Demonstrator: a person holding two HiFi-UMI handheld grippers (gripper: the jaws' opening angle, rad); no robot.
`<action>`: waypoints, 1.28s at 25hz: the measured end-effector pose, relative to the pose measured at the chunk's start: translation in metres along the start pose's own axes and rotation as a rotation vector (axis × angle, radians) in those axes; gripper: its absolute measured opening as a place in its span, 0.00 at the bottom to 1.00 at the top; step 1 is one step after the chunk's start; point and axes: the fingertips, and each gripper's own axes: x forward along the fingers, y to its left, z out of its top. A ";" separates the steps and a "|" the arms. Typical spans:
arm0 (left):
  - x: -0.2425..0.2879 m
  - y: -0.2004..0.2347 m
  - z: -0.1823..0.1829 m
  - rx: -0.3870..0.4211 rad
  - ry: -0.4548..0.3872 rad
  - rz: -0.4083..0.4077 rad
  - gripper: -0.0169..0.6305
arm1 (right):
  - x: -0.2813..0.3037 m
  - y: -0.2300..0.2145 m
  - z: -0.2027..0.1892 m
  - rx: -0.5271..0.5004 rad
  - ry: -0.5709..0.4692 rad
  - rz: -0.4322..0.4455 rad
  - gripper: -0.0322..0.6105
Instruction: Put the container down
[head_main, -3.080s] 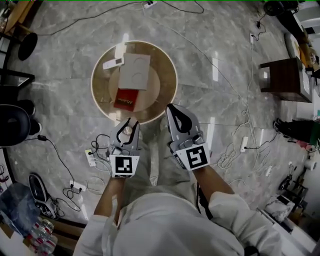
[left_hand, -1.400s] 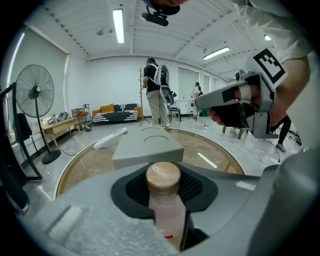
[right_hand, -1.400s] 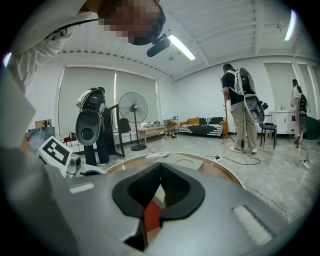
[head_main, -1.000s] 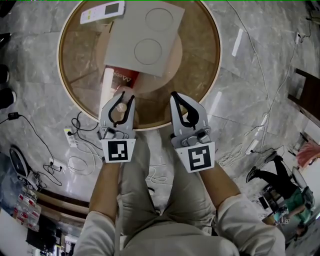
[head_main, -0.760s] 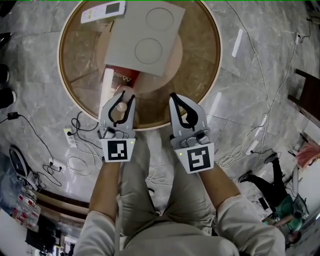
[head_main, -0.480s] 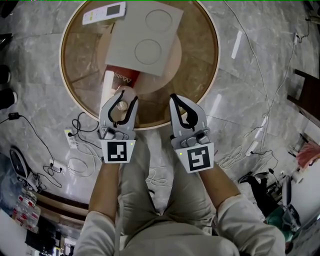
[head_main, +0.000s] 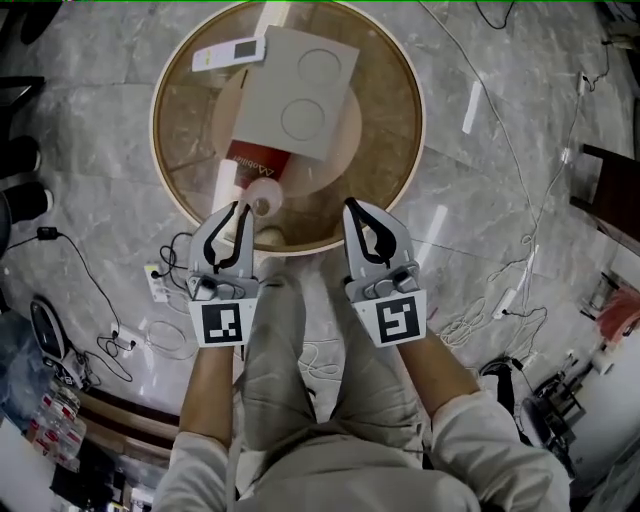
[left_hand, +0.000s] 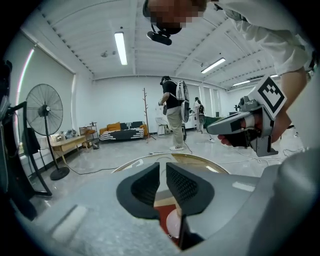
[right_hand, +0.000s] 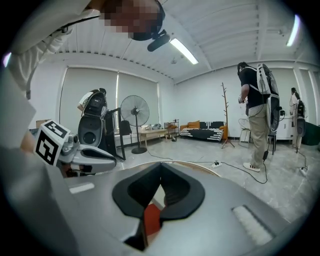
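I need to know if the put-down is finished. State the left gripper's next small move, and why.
Probably draw the left gripper back from the table, leaving the container alone. It appears to stand on the glass just beside the gripper's tips, and the jaws, which have just been closing, have nothing between them.

The grey plastic left gripper and its twin, the right gripper, have black curved jaws lined with ribbed pads. Each carries a white cube with a black square marker, the left cube and the right cube. The person wears an off-white short-sleeved shirt and light beige trousers.
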 end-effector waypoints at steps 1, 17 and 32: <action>-0.008 0.007 0.008 -0.041 -0.010 0.028 0.08 | -0.003 0.002 0.009 0.001 -0.006 -0.003 0.05; -0.093 0.060 0.149 -0.048 -0.104 0.042 0.04 | -0.052 0.035 0.150 -0.019 -0.044 -0.068 0.05; -0.143 0.058 0.228 -0.035 -0.134 0.003 0.03 | -0.085 0.051 0.247 -0.070 -0.094 -0.094 0.05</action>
